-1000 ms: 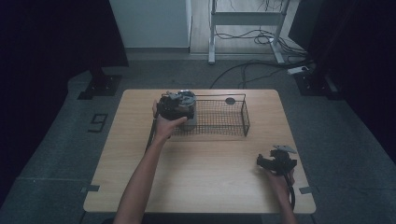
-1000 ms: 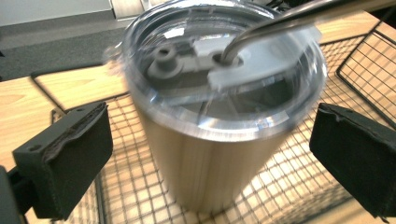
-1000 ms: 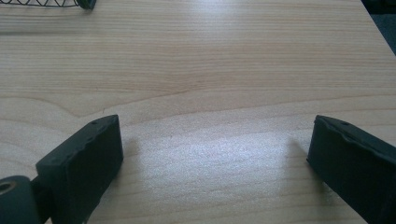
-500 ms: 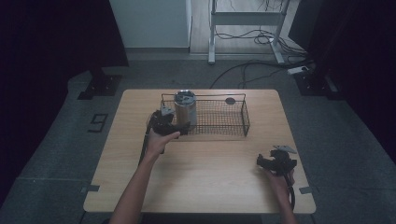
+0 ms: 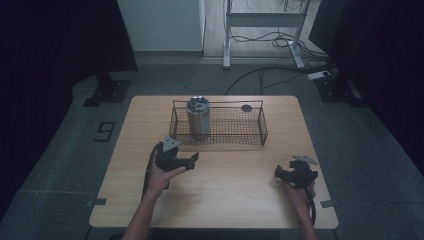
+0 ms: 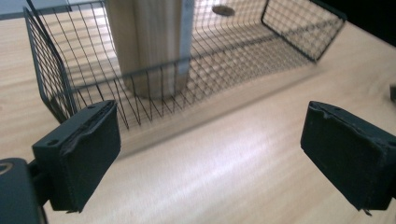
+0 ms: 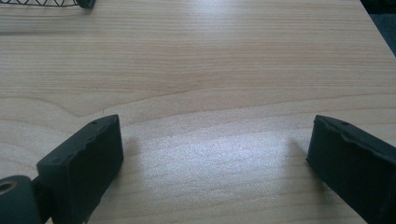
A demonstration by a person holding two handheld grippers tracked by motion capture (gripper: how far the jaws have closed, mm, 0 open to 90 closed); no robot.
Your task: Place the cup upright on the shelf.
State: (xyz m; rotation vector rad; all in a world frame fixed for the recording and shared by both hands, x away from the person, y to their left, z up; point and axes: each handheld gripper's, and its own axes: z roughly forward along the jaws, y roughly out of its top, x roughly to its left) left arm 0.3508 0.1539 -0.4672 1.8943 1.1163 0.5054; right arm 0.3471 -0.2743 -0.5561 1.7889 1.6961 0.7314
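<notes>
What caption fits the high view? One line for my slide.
Steel cup stands in wire basket; both open grippers, left and right, rest apart.

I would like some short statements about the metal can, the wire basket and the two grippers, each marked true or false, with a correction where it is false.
1. The silver cylindrical metal can stands upright inside the black wire mesh basket. True.
2. The left gripper is shut on the can. False: its jaws are open and empty, and it is in front of the basket over the light wooden table.
3. The right gripper is open, with bare table between its jaws. True.
4. The can stands at the basket's right end. False: it stands at the left end.
5. A small dark round disc lies on the table behind the basket. True.
</notes>
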